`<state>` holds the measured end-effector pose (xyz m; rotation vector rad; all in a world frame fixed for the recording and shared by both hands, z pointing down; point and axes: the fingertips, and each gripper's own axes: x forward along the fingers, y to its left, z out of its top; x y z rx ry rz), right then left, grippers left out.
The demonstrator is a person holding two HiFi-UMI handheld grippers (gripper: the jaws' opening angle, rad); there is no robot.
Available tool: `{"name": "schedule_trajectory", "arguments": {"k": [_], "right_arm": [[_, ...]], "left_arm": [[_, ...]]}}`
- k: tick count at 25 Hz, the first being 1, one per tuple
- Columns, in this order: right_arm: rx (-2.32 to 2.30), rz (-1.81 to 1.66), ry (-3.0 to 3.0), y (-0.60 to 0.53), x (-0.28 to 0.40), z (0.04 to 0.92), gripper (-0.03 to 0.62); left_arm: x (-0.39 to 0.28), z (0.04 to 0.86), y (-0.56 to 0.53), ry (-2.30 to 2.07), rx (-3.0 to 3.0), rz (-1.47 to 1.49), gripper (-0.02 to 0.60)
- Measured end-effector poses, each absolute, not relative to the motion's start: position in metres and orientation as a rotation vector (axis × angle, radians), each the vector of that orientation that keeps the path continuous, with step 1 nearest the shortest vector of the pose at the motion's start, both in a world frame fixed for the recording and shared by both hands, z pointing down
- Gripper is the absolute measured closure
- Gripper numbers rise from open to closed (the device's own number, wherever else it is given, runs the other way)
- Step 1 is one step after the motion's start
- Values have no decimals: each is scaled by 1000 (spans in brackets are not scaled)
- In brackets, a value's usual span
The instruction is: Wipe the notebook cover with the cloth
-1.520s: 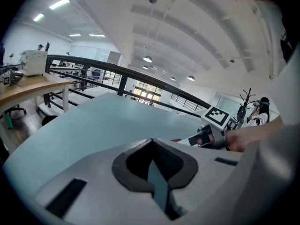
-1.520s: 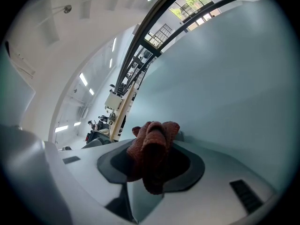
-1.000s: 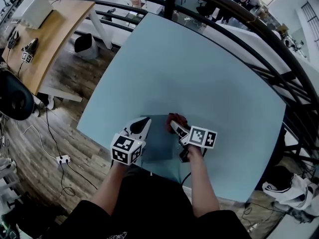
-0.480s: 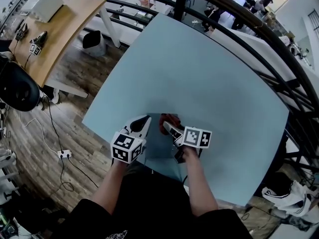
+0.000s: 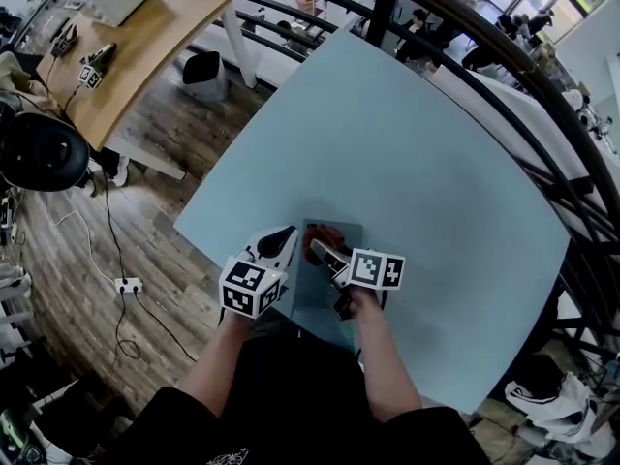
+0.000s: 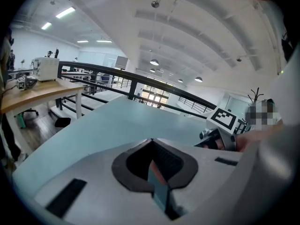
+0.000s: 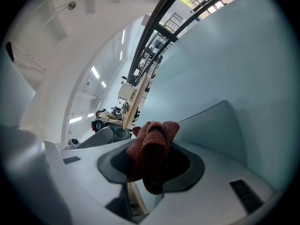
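- The notebook (image 5: 315,296) lies flat on the pale blue table (image 5: 407,143), close to the table's near edge, just in front of the person.
- The right gripper (image 5: 323,251) has its jaws closed tight on a bunched rust-red cloth (image 7: 152,146). The wad bulges out past the tips and sits over the far part of the cover.
- The left gripper (image 5: 282,233) has its jaws brought together with nothing between them. It rests at the notebook's left edge.
- The cloth looks soft and limp, probably a knitted or terry weave. It should flatten under pressure and drag easily, so the tight pinch on its middle suits it.
- The notebook looks light and thin with a smooth matte cover. It will likely slide on the table unless it is pinned at an edge or corner.
- The grippers and their marker cubes cover much of the notebook in the head view, and its near corners are hard to trace.
- No view shows clearly whether the cloth actually touches the cover, or whether the left tips press on the notebook or on the table beside it.
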<state>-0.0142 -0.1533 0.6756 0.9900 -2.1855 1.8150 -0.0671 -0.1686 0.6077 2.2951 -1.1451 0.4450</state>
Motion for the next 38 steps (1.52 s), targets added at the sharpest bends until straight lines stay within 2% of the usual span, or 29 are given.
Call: {"name": "schedule_trajectory", "arguments": {"k": [13,24,38], "right_arm": [[905,1807,-2113,-137,-42,693,441],[1004,1830,-2087,-133,-6,695,441],[1202,1869,-2046,-119,76,694,441]], "left_arm": [[-86,611,-162,-1182,2265,442,574],[-65,607,-159,-1120,2304,449,575],[-3,601,-149,-981,2381,475,575]]}}
